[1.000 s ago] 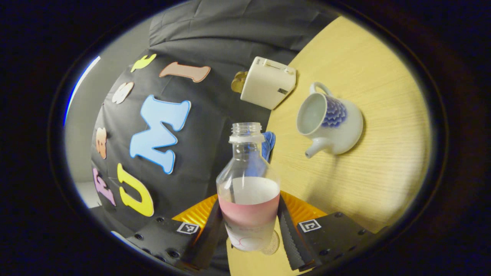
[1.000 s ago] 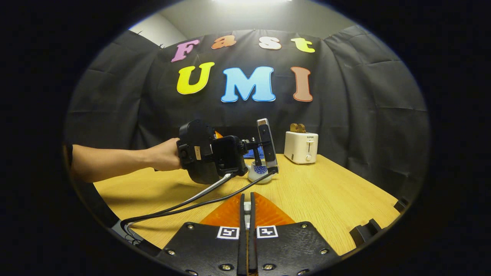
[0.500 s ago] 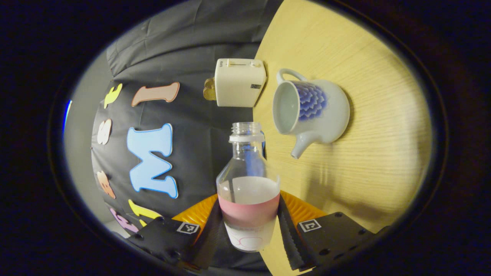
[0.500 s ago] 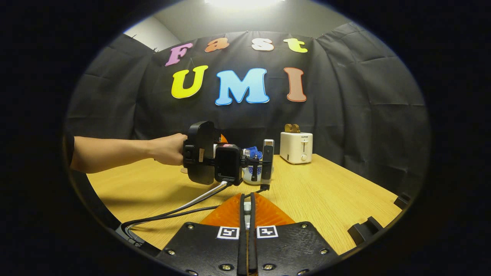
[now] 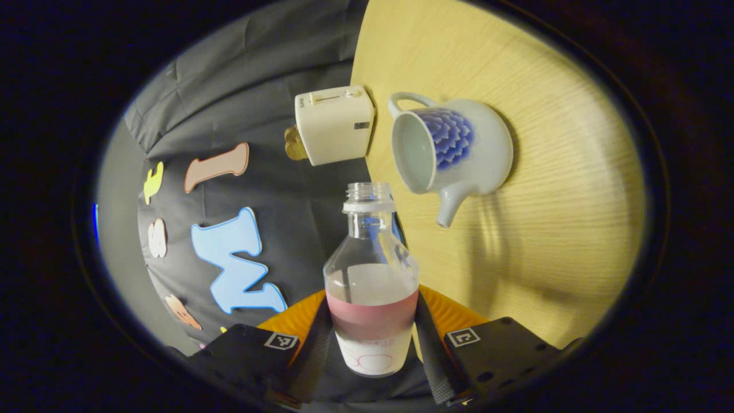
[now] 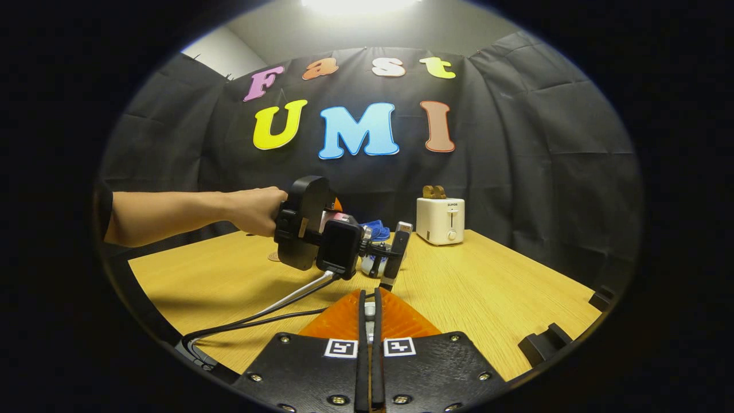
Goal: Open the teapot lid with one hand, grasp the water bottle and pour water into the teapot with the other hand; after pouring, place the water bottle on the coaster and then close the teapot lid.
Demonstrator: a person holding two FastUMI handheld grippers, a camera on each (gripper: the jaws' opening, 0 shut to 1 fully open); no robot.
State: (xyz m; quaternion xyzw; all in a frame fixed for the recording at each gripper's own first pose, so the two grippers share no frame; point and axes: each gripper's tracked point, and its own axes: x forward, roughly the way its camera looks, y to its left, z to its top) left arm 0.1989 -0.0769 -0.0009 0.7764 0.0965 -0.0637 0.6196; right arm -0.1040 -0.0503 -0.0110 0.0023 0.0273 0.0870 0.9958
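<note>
The teapot stands on the table with its lid off, mouth open toward my bottle. My left gripper is clenched on the bottle's labelled belly, a finger pressing each side, and the bottle is tipped hard over, its uncapped neck just short of the pot's rim, near the spout. I see no water crossing yet.

To pour well, I judge I should carry the neck over the middle of the opening before tipping further, then tilt slowly; the bottle holds little water, so it will come late and in a rush.

My right gripper hangs back over the near table edge, fingers closed together with something small and pale pinched between them, likely the lid, though I cannot tell.

Around: a toaster just behind the pot, a blue thing beyond it, and a round brown patch, probably the coaster, under my left hand. Cables trail across the table; nothing blocks the pour.
</note>
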